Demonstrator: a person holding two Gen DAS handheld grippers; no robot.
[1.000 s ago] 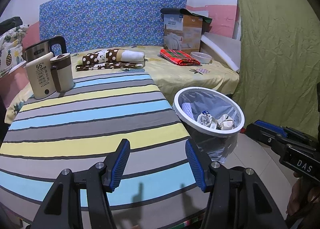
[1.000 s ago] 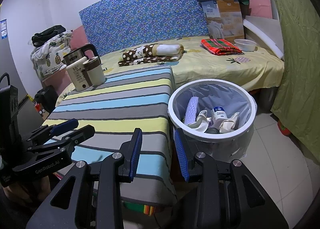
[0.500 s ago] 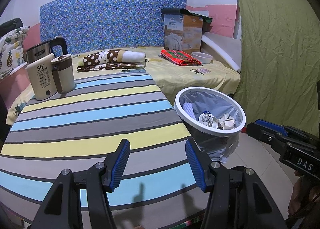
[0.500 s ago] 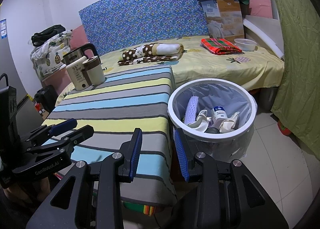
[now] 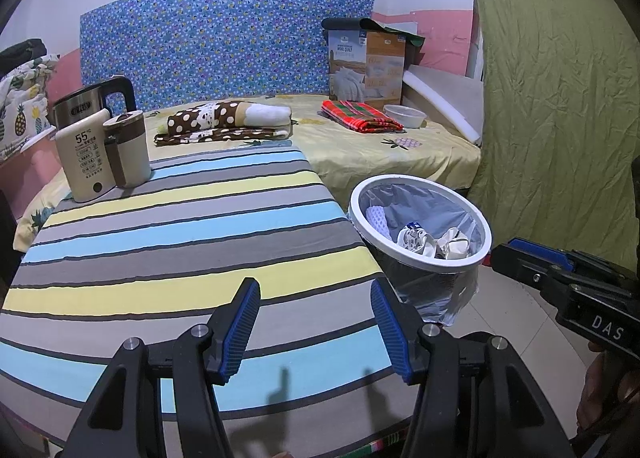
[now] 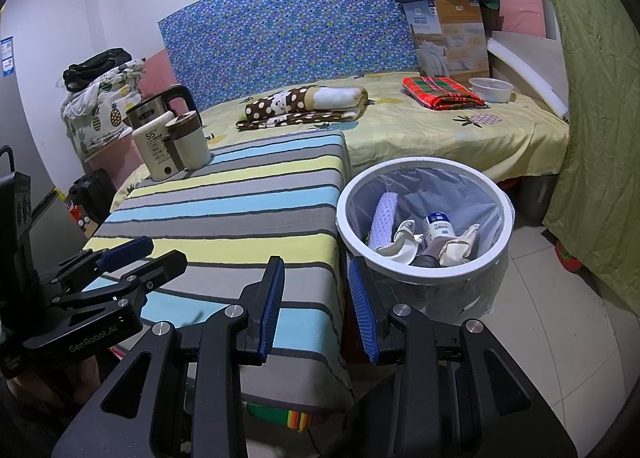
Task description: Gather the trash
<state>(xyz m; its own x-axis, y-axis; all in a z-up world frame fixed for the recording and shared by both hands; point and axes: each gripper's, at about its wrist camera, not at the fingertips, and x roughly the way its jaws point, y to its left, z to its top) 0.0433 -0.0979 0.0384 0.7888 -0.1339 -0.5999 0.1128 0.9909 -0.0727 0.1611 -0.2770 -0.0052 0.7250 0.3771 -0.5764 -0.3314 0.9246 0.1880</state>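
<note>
The white-rimmed round bin with a clear plastic liner (image 6: 425, 217) stands on the tiled floor just to the right of the striped table, touching or nearly touching its edge. Inside I count four visible items: one white mesh foam sleeve (image 6: 383, 217), one small white bottle with a blue label (image 6: 438, 226), and two crumpled whitish wrappers (image 6: 404, 244).

Against the frames a second ago, I find almost no change. The bin's contents lie as they did, and my views have shifted only slightly. My judgement: collection is finished or pausing, since I see no loose trash on the grey, blue and yellow striped tablecloth (image 5: 172, 254).

My left gripper (image 5: 314, 324) hovers over the near table edge, jaws wide apart, holding nothing. My right gripper (image 6: 316, 308) hovers at the table's near right corner, jaws parted, also empty.

Far left on the table: one steel kettle (image 5: 82, 107), one cream warmer (image 5: 84, 157), one cream mug (image 5: 128, 147).
</note>
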